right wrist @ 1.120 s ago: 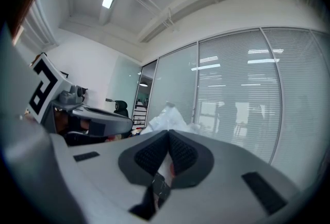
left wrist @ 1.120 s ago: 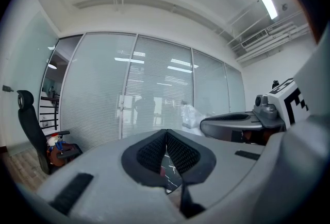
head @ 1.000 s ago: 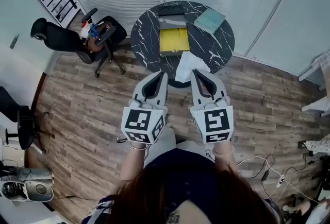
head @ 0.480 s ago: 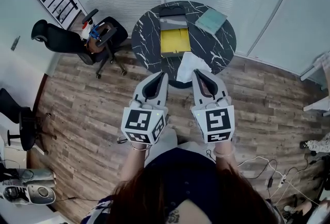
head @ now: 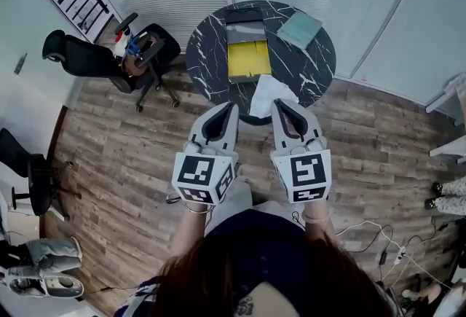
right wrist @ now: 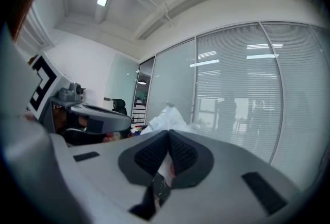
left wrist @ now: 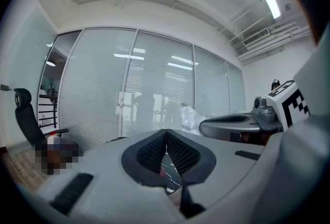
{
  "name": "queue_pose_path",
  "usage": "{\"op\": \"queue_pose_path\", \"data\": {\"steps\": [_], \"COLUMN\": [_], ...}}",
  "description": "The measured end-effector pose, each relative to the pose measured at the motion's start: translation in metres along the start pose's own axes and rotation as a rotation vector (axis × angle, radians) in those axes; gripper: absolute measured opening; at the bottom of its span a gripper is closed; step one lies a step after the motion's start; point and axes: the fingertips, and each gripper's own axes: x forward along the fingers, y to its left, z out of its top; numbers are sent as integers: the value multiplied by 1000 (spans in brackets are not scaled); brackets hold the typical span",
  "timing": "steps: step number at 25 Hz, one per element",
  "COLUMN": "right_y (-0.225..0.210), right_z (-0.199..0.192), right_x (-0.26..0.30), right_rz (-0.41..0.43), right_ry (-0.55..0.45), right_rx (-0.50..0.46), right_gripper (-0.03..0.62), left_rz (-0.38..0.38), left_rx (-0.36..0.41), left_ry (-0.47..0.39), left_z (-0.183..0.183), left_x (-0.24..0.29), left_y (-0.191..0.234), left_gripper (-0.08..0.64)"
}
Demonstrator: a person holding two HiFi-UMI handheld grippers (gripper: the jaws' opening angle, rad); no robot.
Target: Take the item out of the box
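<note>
An open box (head: 246, 52) with a yellow inside and a grey lid lies on the round dark marble table (head: 207, 53) ahead. What it holds cannot be made out. A crumpled white plastic bag (head: 266, 93) sits at the table's near edge, also seen past the jaws as the bag (right wrist: 166, 116). My left gripper (head: 228, 105) and right gripper (head: 278, 102) are held side by side just short of the table, both shut with nothing between the jaws. In the left gripper view the left gripper (left wrist: 166, 133) has its pads pressed together; the right gripper (right wrist: 168, 133) likewise.
A pale green flat box (head: 298, 28) lies at the table's far right. A black office chair (head: 109, 53) with items on its seat stands left of the table. Glass partitions with blinds run behind. Cables (head: 371, 243) trail over the wooden floor at right.
Both grippers stay where they were, shut. The view has shifted very slightly, so the table sits a touch further right.
</note>
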Motion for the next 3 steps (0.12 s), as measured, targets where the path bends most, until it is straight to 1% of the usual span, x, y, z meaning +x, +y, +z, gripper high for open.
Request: {"op": "queue_pose_path", "data": {"steps": [3], "right_y": [-1], "right_z": [-2], "right_x": [4], "right_rz": [-2], "right_ry": [3], "right_rx": [2], "right_gripper": [25], "left_rz": [-2], "left_rx": [0], "left_ry": [2], "left_z": [-2], "left_x": [4], "left_y": [3], "left_gripper": [27]}}
